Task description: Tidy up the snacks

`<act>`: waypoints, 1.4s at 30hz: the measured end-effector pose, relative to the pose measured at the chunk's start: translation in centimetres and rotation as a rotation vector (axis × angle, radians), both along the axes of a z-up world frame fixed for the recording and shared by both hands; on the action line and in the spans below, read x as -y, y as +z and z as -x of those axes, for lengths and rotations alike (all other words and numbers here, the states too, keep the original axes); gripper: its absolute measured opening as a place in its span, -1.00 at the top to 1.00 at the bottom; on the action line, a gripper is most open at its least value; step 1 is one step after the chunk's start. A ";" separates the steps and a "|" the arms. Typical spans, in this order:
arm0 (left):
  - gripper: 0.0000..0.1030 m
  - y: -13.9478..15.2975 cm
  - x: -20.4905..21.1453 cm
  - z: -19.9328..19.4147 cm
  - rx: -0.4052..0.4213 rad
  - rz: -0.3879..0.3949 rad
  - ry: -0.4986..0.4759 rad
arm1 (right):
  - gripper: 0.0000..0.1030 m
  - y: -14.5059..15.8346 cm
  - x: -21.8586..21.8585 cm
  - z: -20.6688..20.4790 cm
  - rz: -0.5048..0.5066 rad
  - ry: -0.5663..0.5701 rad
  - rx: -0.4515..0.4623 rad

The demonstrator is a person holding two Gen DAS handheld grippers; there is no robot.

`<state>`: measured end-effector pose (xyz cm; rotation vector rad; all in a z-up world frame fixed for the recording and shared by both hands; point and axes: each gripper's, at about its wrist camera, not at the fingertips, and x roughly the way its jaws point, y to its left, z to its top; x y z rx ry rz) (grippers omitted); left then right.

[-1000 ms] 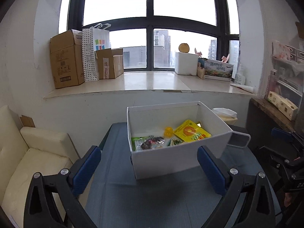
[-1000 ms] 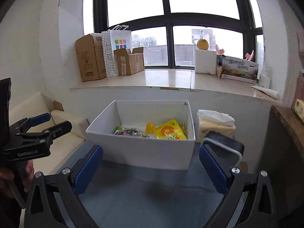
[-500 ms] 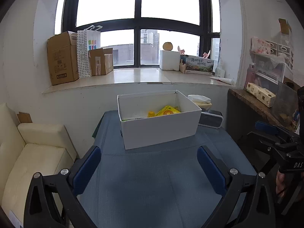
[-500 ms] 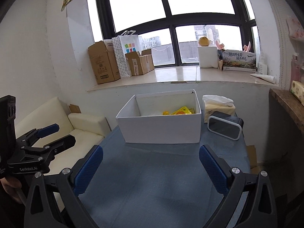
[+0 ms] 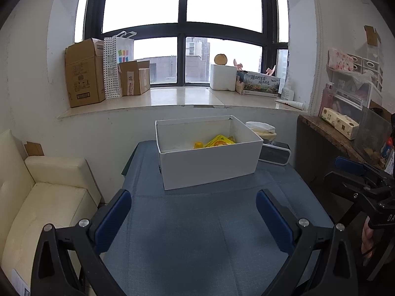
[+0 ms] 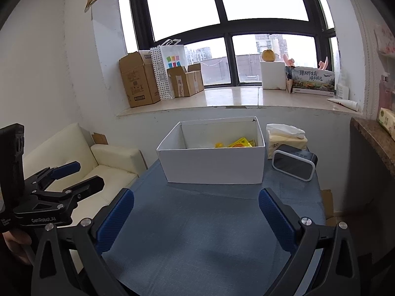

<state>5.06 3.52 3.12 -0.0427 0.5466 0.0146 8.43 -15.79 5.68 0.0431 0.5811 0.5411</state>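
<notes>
Left wrist view
- Left gripper (image 5: 193, 212): lower part of the frame, blue-padded fingers spread wide, nothing between them, bare blue cloth beneath.
- White box (image 5: 209, 166): centre of the frame, standing on the table (image 5: 197, 241) toward its far edge, top uncovered.
- Snacks (image 5: 218, 141): yellow packets lying low inside the box, toward its right back corner; only their tops show over the front wall.
- Speaker (image 5: 274, 153): just beside the box on the right, dark with a pale rim.
- Tissue pack (image 5: 261, 129): behind the speaker, near the box's right back corner.
- Right gripper (image 5: 355, 172): right edge of the frame, fingers parted, empty, held by a hand (image 5: 367, 236) partly in view.
- Sofa (image 5: 42, 197): cream, lower left, beside the table.

Right wrist view
- Right gripper (image 6: 196, 213): bottom of the frame, blue pads far apart, empty.
- White box (image 6: 212, 166): centre, on the blue table (image 6: 197, 246).
- Snacks (image 6: 240, 143): yellow packets in the right half of the box.
- Speaker (image 6: 293, 164): right of the box, tilted back, close to it.
- Left gripper (image 6: 76, 175): left edge, fingers parted, holding nothing.
- Window sill (image 6: 234, 97): upper middle, carrying cardboard boxes (image 6: 138, 82) at its left end.
</notes>
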 end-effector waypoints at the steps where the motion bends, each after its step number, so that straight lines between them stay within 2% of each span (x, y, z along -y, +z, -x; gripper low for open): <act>1: -1.00 0.0 0.0 0.0 0.001 -0.003 0.001 | -1.00 0.1 0.0 0.0 0.001 0.002 0.002; 42: -1.00 0.3 0.6 0.2 -0.004 0.002 -0.027 | -1.00 0.0 -0.3 0.3 0.010 0.020 0.002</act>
